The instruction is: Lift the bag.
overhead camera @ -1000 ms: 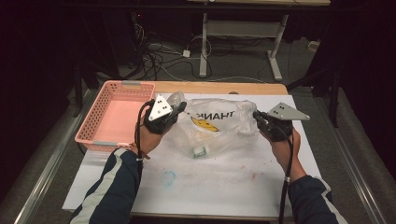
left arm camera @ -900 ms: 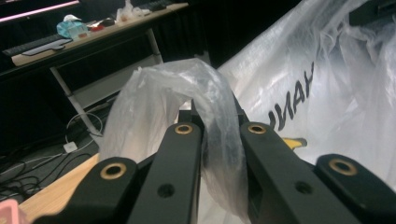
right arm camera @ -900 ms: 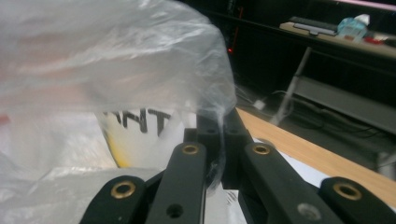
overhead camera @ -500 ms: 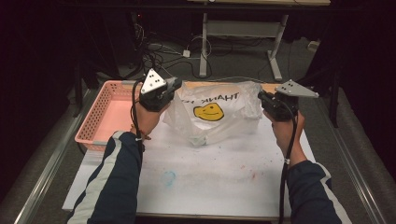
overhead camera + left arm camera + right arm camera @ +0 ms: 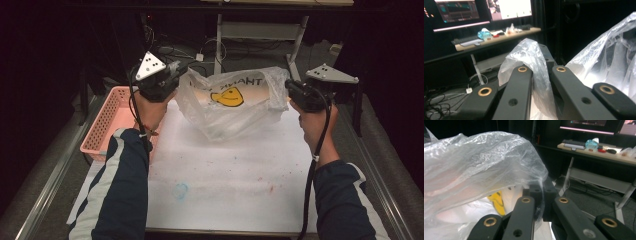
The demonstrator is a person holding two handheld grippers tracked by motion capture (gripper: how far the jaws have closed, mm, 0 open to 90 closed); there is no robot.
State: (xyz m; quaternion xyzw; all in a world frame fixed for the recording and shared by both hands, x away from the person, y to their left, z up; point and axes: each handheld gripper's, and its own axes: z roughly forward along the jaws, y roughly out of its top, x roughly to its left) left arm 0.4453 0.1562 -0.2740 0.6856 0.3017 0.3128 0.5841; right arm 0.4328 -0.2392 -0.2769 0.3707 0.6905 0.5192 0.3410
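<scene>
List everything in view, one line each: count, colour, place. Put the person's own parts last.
Bag: one, clear plastic with a yellow smiley, lifted above the table between both grippers.
Basket: one, pink, left edge of the table.
Sheet: one, white with faint stains, covering the table.
Desk: one, wooden, far side, with keyboards and small items.
Monitors: two, lit, above the desk.
Sleeves: two, navy with white stripes, bottom.
Left hand-held gripper: one, black, shut on the bag.
Right hand-held gripper: one, black, shut on the bag.

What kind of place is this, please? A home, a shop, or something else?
Probably a lab or recording workspace, not a home. A desk behind carries monitors and a keyboard, loose cables lie on the floor, and the work table has a stained white cover.
</scene>
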